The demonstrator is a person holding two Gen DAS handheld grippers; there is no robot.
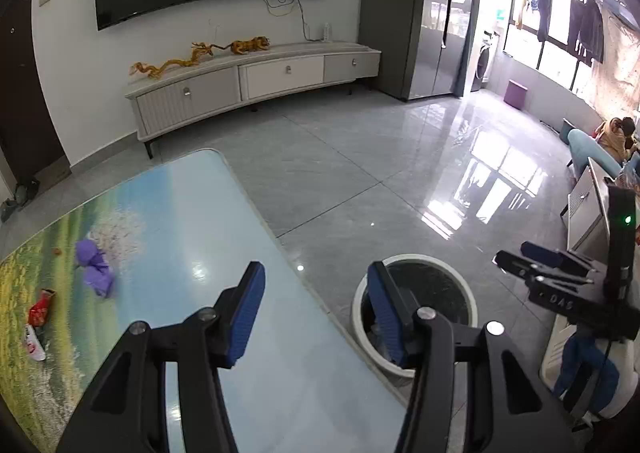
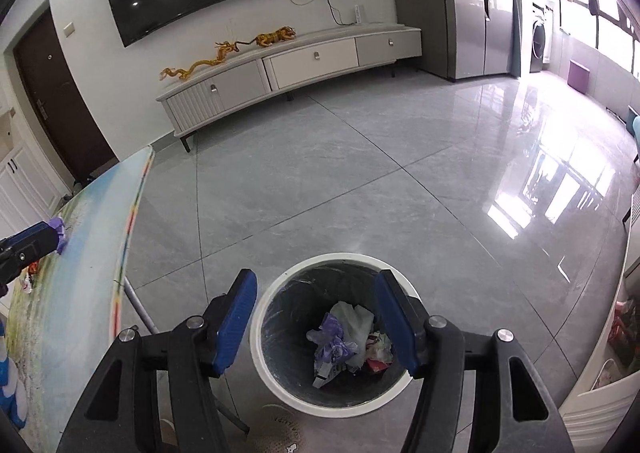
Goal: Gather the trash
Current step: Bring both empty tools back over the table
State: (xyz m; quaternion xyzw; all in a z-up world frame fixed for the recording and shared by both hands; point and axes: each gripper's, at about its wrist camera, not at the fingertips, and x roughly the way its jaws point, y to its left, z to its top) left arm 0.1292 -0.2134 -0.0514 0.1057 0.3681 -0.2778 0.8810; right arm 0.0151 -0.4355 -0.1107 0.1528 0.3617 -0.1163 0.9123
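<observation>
A white round bin (image 2: 276, 381) with a dark liner stands on the floor by the table; crumpled white, purple and red trash (image 2: 344, 337) lies inside. My right gripper (image 2: 316, 325) is open and empty right above the bin. My left gripper (image 1: 316, 317) is open and empty over the table's right edge, with the bin (image 1: 420, 265) behind its right finger. On the table (image 1: 180, 221) lie a crumpled purple wrapper (image 1: 96, 273), a red snack wrapper (image 1: 42, 307) and a white wrapper (image 1: 34, 345). The right gripper (image 1: 520, 265) shows at the right of the left wrist view.
The table (image 2: 80, 293) carries a landscape print, and its metal leg (image 2: 140, 309) stands near the bin. Grey glossy tiles stretch to a white TV cabinet (image 1: 256, 81) under a wall TV. A white cabinet (image 2: 600, 393) stands at the right.
</observation>
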